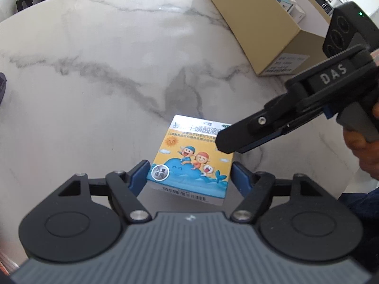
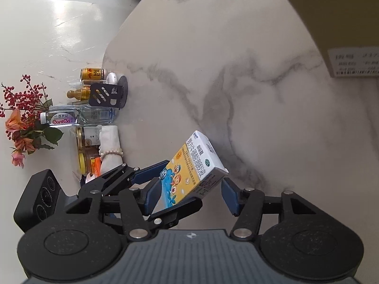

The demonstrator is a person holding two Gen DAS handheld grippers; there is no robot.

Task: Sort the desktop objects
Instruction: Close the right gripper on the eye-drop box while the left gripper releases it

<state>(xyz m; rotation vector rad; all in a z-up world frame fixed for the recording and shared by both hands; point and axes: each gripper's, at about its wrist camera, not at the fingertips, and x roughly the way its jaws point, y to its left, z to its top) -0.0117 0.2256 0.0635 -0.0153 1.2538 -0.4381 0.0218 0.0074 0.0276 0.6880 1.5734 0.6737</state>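
A small medicine box [image 1: 189, 158] printed with cartoon children on a blue whale hangs tilted above the marble table [image 1: 94, 59]. My left gripper [image 1: 189, 172] is shut on it, its blue pads pressing the box's two sides. In the right wrist view the same box [image 2: 189, 165] sticks up out of the left gripper [image 2: 182, 182], which comes in from the lower left. My right gripper [image 2: 189, 196] stands open, with the lower end of the box between its blue pads and no pad pressing on it. From the left wrist, the right gripper [image 1: 225, 142] reaches over the box's upper right corner.
An open tan cardboard box [image 1: 260, 23] holding several packages stands at the far right, also seen as the cardboard box [image 2: 331, 11]. Along the table's left edge sit a water bottle [image 2: 71, 117], a black stand [image 2: 106, 94], small jars and flowers [image 2: 23, 123].
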